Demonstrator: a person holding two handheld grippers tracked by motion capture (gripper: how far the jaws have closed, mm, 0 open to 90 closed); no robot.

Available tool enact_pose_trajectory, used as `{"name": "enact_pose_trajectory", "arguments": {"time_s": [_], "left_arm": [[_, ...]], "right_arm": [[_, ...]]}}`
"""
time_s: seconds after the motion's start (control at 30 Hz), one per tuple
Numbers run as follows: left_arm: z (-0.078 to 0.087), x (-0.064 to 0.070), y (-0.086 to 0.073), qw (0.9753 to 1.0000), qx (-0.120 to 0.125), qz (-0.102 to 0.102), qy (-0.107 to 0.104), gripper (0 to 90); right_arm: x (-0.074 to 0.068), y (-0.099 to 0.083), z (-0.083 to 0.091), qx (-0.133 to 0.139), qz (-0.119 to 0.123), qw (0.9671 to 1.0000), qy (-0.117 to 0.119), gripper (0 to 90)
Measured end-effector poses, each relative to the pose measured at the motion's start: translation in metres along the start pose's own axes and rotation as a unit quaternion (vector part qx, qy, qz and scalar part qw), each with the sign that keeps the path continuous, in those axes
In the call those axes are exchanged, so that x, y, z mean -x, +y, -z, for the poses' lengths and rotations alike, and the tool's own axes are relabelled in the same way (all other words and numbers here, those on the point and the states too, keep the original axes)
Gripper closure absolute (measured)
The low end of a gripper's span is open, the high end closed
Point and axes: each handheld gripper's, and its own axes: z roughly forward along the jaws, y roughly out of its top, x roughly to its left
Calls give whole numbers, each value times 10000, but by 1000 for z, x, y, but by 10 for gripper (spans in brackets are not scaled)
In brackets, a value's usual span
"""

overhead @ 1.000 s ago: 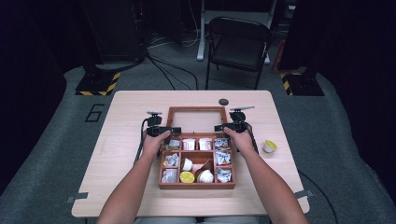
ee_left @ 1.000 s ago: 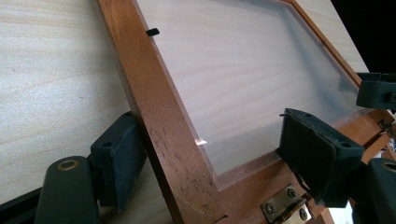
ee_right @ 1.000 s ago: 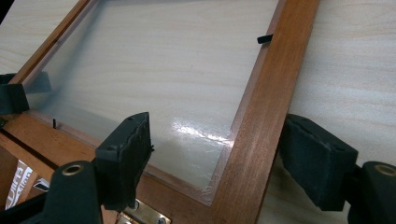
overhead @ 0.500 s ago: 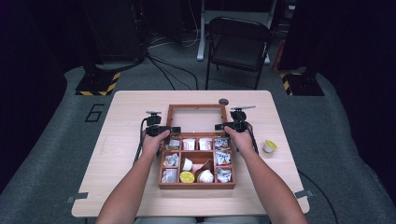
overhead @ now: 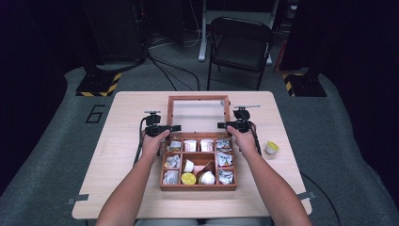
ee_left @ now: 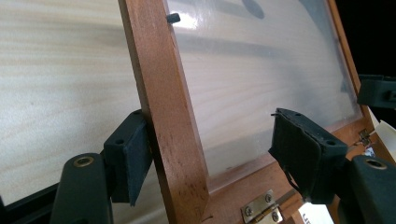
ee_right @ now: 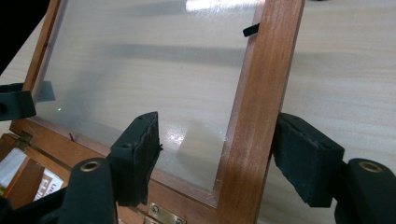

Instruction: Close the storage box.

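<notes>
The glazed lid (overhead: pixel 198 116) of the wooden box (overhead: pixel 198 184) stands open behind the compartments, near the middle of the surface (overhead: pixel 117 122). The left claw (overhead: pixel 175 127) straddles the lid's left frame rail (ee_left: pixel 170 121), jaws apart, one pad touching the wood. The right claw (overhead: pixel 221 125) straddles the right rail (ee_right: pixel 259 107) likewise, jaws apart, not clamped. Risk: with neither claw gripping, the lid may drop shut or swing unevenly on its hinges (ee_left: pixel 261 210); uneven closure could twist the frame. A small yellow cup (overhead: pixel 271 147) sits apart, right of the box.
</notes>
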Motion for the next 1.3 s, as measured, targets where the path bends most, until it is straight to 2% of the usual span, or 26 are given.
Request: {"name": "enact_pose_trajectory", "arguments": {"time_s": [0.13, 0.27, 0.37, 0.43, 0.53, 0.57, 0.67, 0.7, 0.8, 0.87, 0.97, 1.0, 1.07, 1.1, 1.2, 1.3], "left_arm": [[6, 3, 2, 9999, 96, -1, -64, 311], [11, 7, 3, 9998, 159, -40, -70, 312], [15, 9, 4, 9997, 185, -169, -70, 312], [18, 11, 4, 9996, 214, -146, -97, 312], [21, 14, 5, 9992, 229, -318, -70, 312], [22, 16, 5, 9993, 247, -284, -57, 312], [25, 18, 5, 9990, 263, -354, -72, 312], [27, 19, 5, 9992, 248, -300, -87, 312], [30, 22, 5, 9987, 254, -419, -109, 313], [34, 24, 5, 9983, 305, -487, -79, 314], [40, 28, 7, 9972, 516, -523, -115, 317], [42, 30, 7, 9973, 555, -464, -159, 318], [47, 33, 8, 9965, 647, -495, -190, 322], [49, 33, 8, 9958, 669, -584, -201, 323], [56, 38, 8, 9951, 738, -601, -262, 328], [62, 41, 9, 9937, 742, -802, -260, 327]], "right_arm": [[-5, 1, 8, 128, 20, 9999, 17, 333], [-9, 2, 14, 257, 137, 9996, 24, 333], [-12, 2, 19, 290, 181, 9994, 17, 333], [-15, 2, 23, 322, 212, 9993, 4, 333], [-18, 1, 28, 338, 277, 9990, -2, 332], [-18, 1, 29, 398, 360, 9986, 1, 332], [-22, -1, 34, 454, 423, 9981, 4, 332], [-22, -2, 35, 476, 451, 9978, -3, 333], [-25, -5, 39, 511, 517, 9974, -16, 333], [-26, -6, 41, 514, 533, 9973, 1, 333], [-28, -7, 45, 558, 555, 9969, 5, 333], [-30, -7, 48, 610, 562, 9966, 31, 334], [-30, -8, 51, 670, 567, 9961, 55, 335], [-31, -8, 53, 691, 563, 9960, 67, 340], [-34, -7, 61, 694, 525, 9961, 153, 354], [-39, -5, 66, 739, 591, 9954, 141, 358]]}}
